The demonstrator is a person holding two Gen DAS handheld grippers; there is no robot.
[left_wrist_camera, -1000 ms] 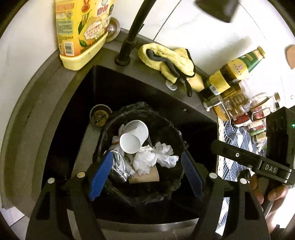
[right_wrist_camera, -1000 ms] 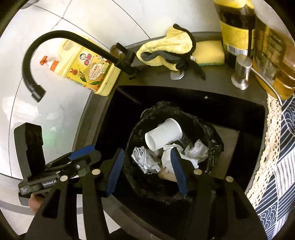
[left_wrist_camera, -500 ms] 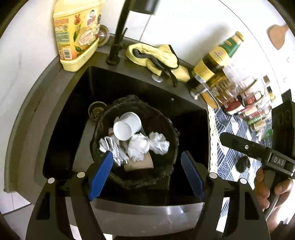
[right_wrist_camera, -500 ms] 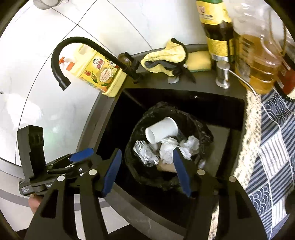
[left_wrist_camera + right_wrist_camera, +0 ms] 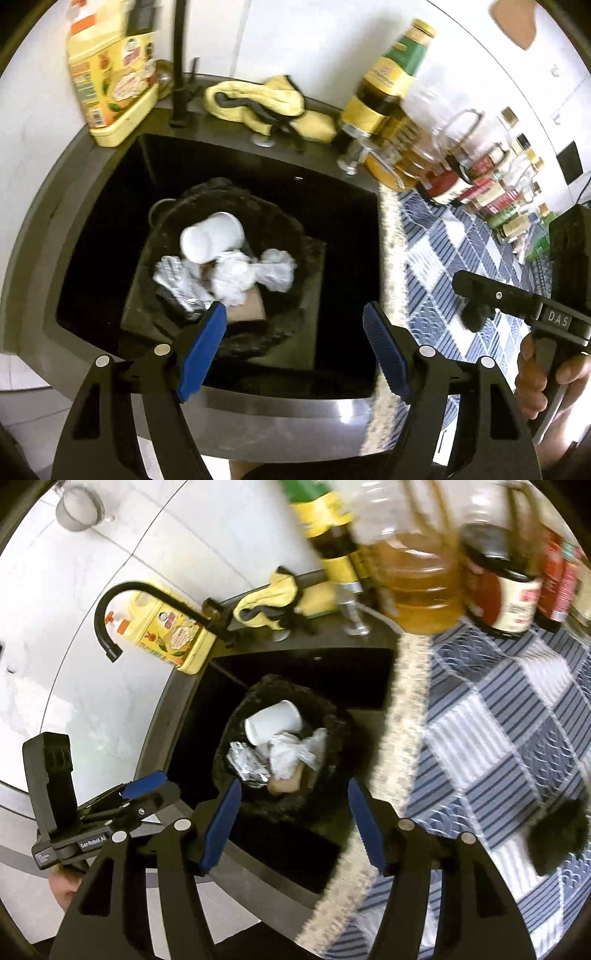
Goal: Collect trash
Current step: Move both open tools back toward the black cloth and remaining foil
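A black-lined bin [image 5: 236, 266] sits down in the dark sink [image 5: 110, 206], and the trash is inside it: a white paper cup [image 5: 210, 238] lying on its side, crumpled white paper [image 5: 255, 275], a wad of foil [image 5: 173, 277] and a brown paper cup [image 5: 247, 308] under them.

The left gripper [image 5: 293, 345] hangs above the near rim of the sink with its jaws wide apart and nothing between them. The right gripper [image 5: 293, 823] is also above the sink's near edge; its jaws have just been opening, and they hold nothing, with the bin showing through the gap well below.

Behind the sink stand a yellow detergent bottle [image 5: 110, 74] and the black tap [image 5: 147, 609], with a yellow cloth [image 5: 258, 99] draped on the rim beside them. To the right, the surface is covered by a blue and white patterned cloth [image 5: 517, 738] with a pale lace edge, and oil and sauce bottles [image 5: 417, 572] stand along its back. A small dark lump [image 5: 557, 838] lies on that cloth; what it is cannot be told. A hand [image 5: 543, 376] grips the handle of the right gripper in the left view.
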